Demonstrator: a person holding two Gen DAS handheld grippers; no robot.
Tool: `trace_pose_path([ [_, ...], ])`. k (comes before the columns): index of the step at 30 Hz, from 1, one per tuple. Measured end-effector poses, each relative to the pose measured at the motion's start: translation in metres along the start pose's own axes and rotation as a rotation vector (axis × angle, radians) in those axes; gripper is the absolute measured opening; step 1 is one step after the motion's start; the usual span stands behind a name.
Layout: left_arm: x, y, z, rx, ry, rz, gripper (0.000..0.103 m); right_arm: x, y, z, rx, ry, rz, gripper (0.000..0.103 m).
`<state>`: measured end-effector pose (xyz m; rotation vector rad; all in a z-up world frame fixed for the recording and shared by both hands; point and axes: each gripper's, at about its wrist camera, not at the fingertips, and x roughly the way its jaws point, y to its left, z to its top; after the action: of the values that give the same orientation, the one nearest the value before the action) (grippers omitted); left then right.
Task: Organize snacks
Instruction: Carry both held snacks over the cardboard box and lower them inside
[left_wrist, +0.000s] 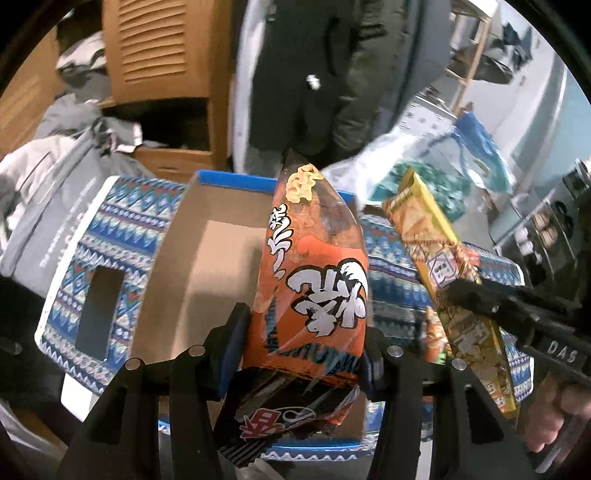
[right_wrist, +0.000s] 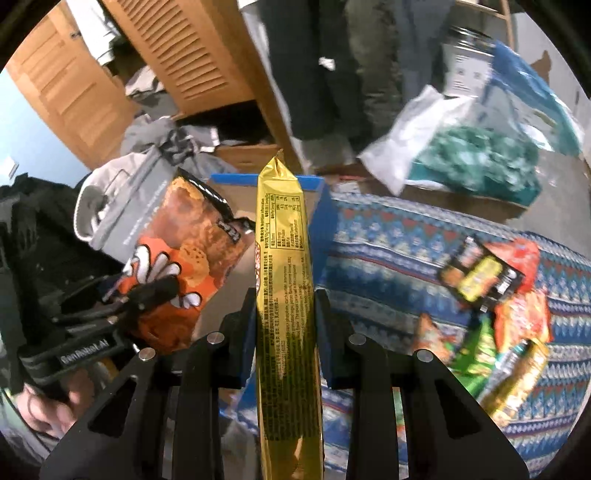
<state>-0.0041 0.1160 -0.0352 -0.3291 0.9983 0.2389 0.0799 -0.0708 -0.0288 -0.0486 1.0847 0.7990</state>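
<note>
Left gripper (left_wrist: 303, 354) pinching orange chip bag (left_wrist: 314, 280), right gripper (right_wrist: 284, 328) pinching gold snack packet (right_wrist: 284, 258), both over cardboard box (left_wrist: 207, 258) at 12 o'clock; risk: packets colliding, slipping outside.

Glossy, crinkled plastic film wraps the orange snack bag (left_wrist: 314, 288), catching highlights, while the gold packet (right_wrist: 286, 280) gleams with a metallic foil sheen. The cardboard box (left_wrist: 207, 266) shows a matt brown paper interior. A woven, patterned blue cloth (right_wrist: 388, 251) lies beneath. Each tool (left_wrist: 301, 354) is matt black plastic with shiny metal pins. Louvred wooden doors (right_wrist: 192, 55) look smooth and lacquered.
</note>
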Motion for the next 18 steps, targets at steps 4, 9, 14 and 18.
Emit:
trace_pose_path([
  [4,0.007,0.026,-0.004,-0.041,0.015,0.028,0.053,0.017,0.02,0.014,-0.001,0.014,0.028,0.027],
  [9,0.017,0.049,-0.008,-0.077,0.038,0.059,0.053,0.045,0.044,0.025,-0.006,0.045,0.035,0.027],
  [14,0.027,0.064,-0.008,-0.119,0.06,0.078,0.053,0.072,0.056,0.027,-0.012,0.088,0.026,0.028],
  [18,0.034,0.07,-0.008,-0.14,0.077,0.085,0.053,0.089,0.061,0.026,-0.017,0.116,0.018,0.028],
])
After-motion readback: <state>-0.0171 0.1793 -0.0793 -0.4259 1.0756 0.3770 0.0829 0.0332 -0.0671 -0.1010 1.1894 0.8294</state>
